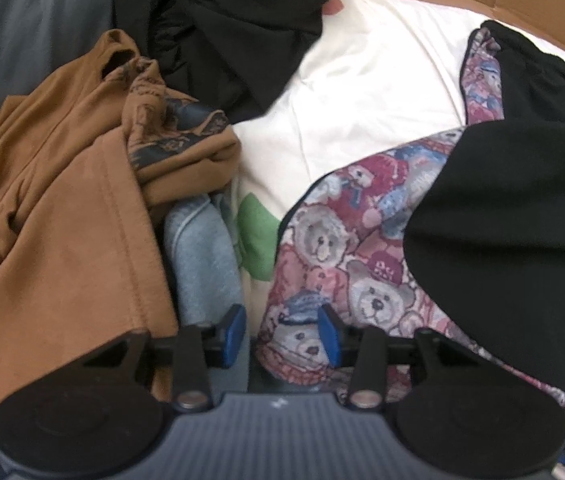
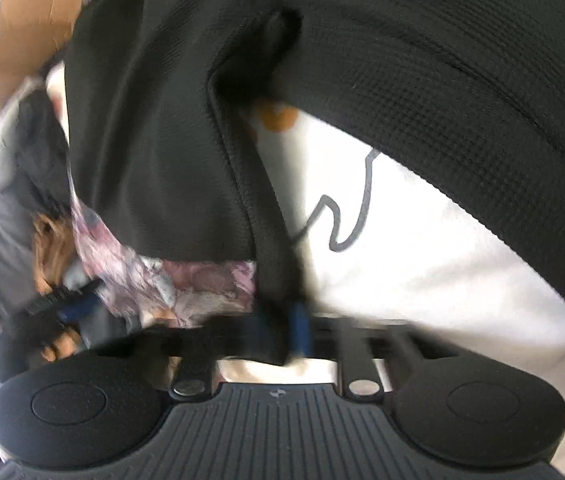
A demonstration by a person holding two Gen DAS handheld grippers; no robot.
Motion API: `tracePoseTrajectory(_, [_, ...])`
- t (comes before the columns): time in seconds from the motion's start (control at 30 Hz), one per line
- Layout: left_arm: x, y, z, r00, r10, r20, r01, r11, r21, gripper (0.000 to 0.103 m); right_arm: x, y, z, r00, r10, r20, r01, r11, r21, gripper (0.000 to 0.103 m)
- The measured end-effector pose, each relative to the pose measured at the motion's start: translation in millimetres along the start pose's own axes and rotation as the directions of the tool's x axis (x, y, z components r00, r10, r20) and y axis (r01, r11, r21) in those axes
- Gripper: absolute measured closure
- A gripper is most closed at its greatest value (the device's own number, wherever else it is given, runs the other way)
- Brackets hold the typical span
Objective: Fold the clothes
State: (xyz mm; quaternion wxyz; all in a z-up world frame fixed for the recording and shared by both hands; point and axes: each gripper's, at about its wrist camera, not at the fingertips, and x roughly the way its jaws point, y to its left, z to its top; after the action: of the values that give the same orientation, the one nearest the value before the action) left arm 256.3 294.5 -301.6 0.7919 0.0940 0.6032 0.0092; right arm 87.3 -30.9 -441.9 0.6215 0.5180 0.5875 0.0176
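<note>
The left gripper (image 1: pixel 281 334) hovered with its jaws spread over the teddy-bear vest (image 1: pixel 346 280), which lay on a white garment (image 1: pixel 362 92). The right gripper (image 2: pixel 282 332) pinched the vest's black edge (image 2: pixel 270 240).

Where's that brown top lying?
In the left wrist view, the brown top lies crumpled on the left, beside the light blue garment, below the black clothes.

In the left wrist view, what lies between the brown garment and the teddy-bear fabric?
A light blue garment lies beside the brown garment, then cream cloth with a green patch reaches the teddy-bear fabric.
</note>
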Motion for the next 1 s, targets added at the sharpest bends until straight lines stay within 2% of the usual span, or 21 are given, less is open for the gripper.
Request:
tracePoseTrajectory(0.2, [5.7,4.5,1.1,1.0,-0.009,0.013,0.009,1.0,-0.004,0.062,-27.7,10.8,1.2,0.999,-0.037,-0.032,0.033,0.991,-0.127,0.103])
tracePoseTrajectory(0.4, [-0.5,6.4,0.9,0.998,-0.056,0.018,0.057,0.998,-0.014,0.062,-65.9,5.2,11.7,0.993,-0.115,0.009,0.115,0.977,-0.181,0.103])
tracePoseTrajectory(0.6, [4.3,0.4,-6.1,0.994,-0.113,-0.014,0.113,0.994,0.004,0.063,-88.8,1.6,28.1,0.972,-0.224,0.066,0.233,0.942,-0.24,0.103])
tracePoseTrajectory(0.67, [7.3,-2.1,-11.5,0.988,-0.151,-0.032,0.152,0.988,0.007,0.063,-93.3,-0.4,34.1,0.961,-0.262,0.087,0.276,0.928,-0.251,0.103])
tracePoseTrajectory(0.73, [9.1,-2.6,-17.5,0.98,-0.198,-0.037,0.198,0.98,-0.001,0.062,-93.5,-5.3,38.5,0.962,-0.262,0.082,0.274,0.928,-0.253,0.103])
tracePoseTrajectory(0.87, [10.9,0.5,-32.6,0.964,-0.265,-0.008,0.265,0.964,-0.033,0.051,-92.8,-9.2,41.0,0.975,-0.212,0.07,0.223,0.94,-0.257,0.1])
tracePoseTrajectory(1.0, [16.9,2.4,-46.5,0.956,-0.29,0.036,0.291,0.956,-0.02,0.049,-97.4,-11.2,38.6,0.98,-0.176,0.088,0.193,0.946,-0.26,0.095])
